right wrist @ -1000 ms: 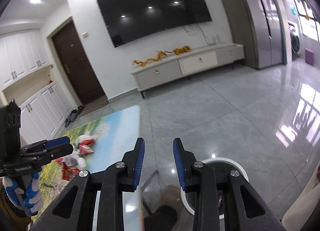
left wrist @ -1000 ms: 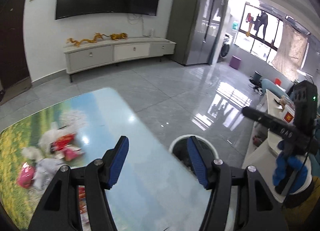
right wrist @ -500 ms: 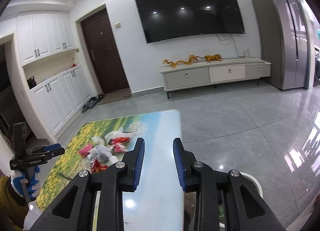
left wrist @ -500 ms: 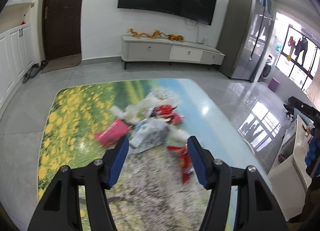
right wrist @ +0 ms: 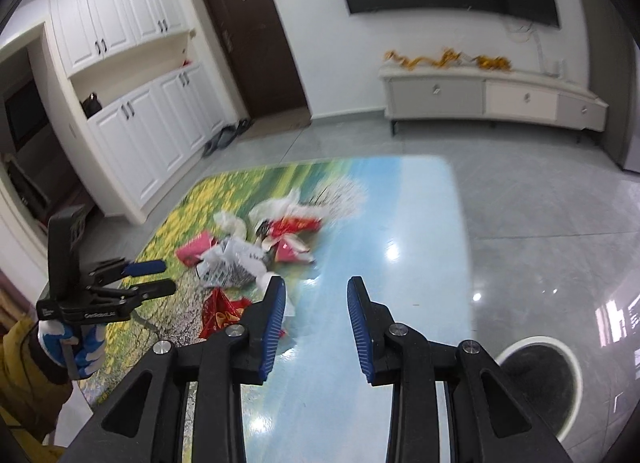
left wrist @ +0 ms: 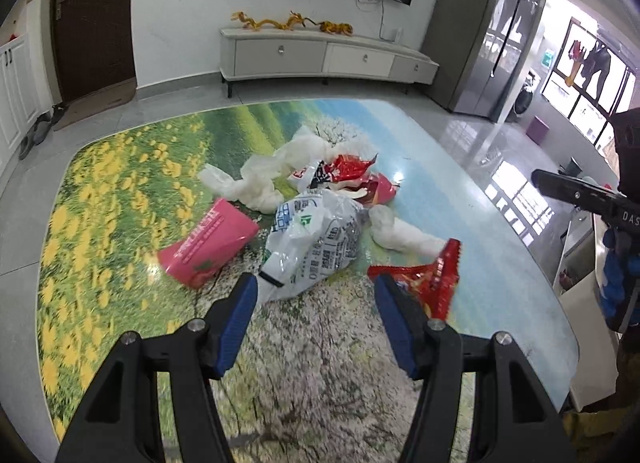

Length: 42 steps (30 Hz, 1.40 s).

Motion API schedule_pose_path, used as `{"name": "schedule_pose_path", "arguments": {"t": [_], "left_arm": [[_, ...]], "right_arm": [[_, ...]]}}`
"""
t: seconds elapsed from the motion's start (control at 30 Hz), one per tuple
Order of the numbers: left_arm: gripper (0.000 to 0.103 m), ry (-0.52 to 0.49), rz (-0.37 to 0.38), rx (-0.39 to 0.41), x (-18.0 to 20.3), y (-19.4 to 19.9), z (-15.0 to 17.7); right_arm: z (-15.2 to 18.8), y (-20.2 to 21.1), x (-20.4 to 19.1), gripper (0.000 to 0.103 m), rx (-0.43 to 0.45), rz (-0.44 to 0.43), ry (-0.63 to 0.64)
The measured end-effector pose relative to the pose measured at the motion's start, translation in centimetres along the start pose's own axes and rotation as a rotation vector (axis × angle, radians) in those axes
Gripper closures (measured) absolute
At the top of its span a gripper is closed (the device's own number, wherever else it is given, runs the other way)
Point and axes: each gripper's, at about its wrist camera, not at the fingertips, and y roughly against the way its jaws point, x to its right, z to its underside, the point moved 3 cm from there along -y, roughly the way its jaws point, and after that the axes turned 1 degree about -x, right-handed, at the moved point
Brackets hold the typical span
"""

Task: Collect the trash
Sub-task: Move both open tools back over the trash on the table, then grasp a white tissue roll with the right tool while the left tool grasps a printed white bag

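Observation:
A pile of trash lies mid-table on the meadow-print table [left wrist: 120, 167]. It holds a pink packet [left wrist: 208, 247], a white printed plastic bag [left wrist: 316, 239], a red wrapper [left wrist: 428, 275], crumpled white tissue [left wrist: 276, 171] and more red wrappers [left wrist: 348, 169]. My left gripper [left wrist: 314, 283] hovers open just short of the white bag, and its right finger is beside the red wrapper. My right gripper [right wrist: 316, 282] is open and empty over the table's bare right half. The pile [right wrist: 248, 251] is ahead of it to the left. A round bin [right wrist: 536, 387] stands on the floor to the right.
A gloved hand [right wrist: 76, 347] holds the left gripper [right wrist: 160, 275] at the table's left edge. Beyond the table are grey floor tiles, a low TV cabinet [left wrist: 320, 57], a dark door [right wrist: 252, 35], white cupboards [right wrist: 132, 135] and a fridge [left wrist: 480, 35].
Both views have swung from the bin and floor over to the table. The left gripper has come down close to the trash pile. Neither gripper's jaws have visibly changed.

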Motion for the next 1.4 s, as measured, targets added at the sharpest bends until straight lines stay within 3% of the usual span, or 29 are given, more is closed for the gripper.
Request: {"name": "schedule_pose_path", "arguments": {"t": [0.13, 0.37, 0.53, 0.7, 0.73, 0.77, 0.9, 1.17, 1.4], "left_arm": [[0.044, -0.025, 0.004, -0.028, -0.5, -2.5, -0.9], [0.044, -0.091, 0.012, -0.059, -0.2, -4.9, -1.7], [0.044, -0.145, 0.030, -0.082, 0.7, -6.2, -2.1], [0.046, -0.134, 0.048, -0.091, 0.6, -7.1, -1.8], [0.048, -0.130, 0.045, -0.081, 0.6, -7.0, -1.7], [0.058, -0.131, 0.039, -0.077, 0.6, -7.0, -1.6], [0.081, -0.110, 0.062, -0.076, 0.8, -6.2, -0.6], [0.086, -0.108, 0.030, -0.047, 1.4, -2.0, 2.6], [0.086, -0.062, -0.026, 0.033, 0.7, 4.4, 4.0]], "right_arm": [[-0.1, -4.1, -0.4, 0.071, -0.072, -0.051, 0.007], [-0.2, -9.1, -1.4, 0.057, -0.166, -0.115, 0.052], [0.0, -11.7, -1.9, 0.057, -0.223, -0.172, 0.068], [0.4, -13.2, -2.3, 0.057, -0.271, -0.190, 0.090], [0.6, -13.4, -2.4, 0.062, -0.278, -0.193, 0.097], [0.7, -13.5, -2.5, 0.069, -0.283, -0.195, 0.104], [1.6, -13.6, -3.0, 0.083, -0.293, -0.189, 0.140], [2.2, -10.9, -3.9, 0.088, -0.232, -0.210, 0.136], [2.2, -5.5, -4.8, 0.088, -0.136, -0.246, 0.130]]}}
